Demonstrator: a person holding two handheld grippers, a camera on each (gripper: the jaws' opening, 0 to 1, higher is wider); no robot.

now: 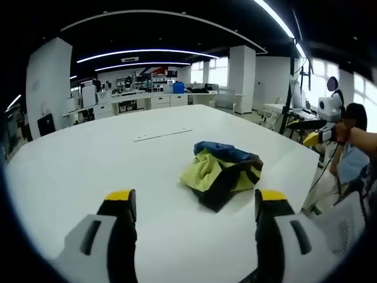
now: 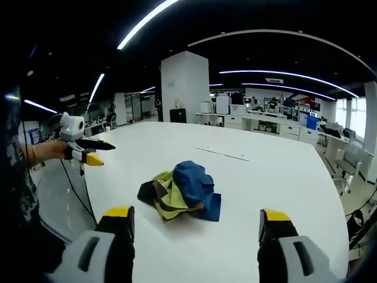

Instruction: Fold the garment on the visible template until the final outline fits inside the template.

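Both hand-held grippers are seen with jaws spread wide and nothing held; the left gripper (image 1: 195, 203) and the right gripper (image 2: 197, 221) are each raised above the broad white table (image 1: 88, 159), touching nothing; the crumpled yellow-green, blue and black fabric garment (image 1: 222, 171) is bunched so that its shape and type cannot be made out, and no template outline can be made out beneath it; it lies on the table ahead of both grippers, well apart from their yellow-tipped jaws.
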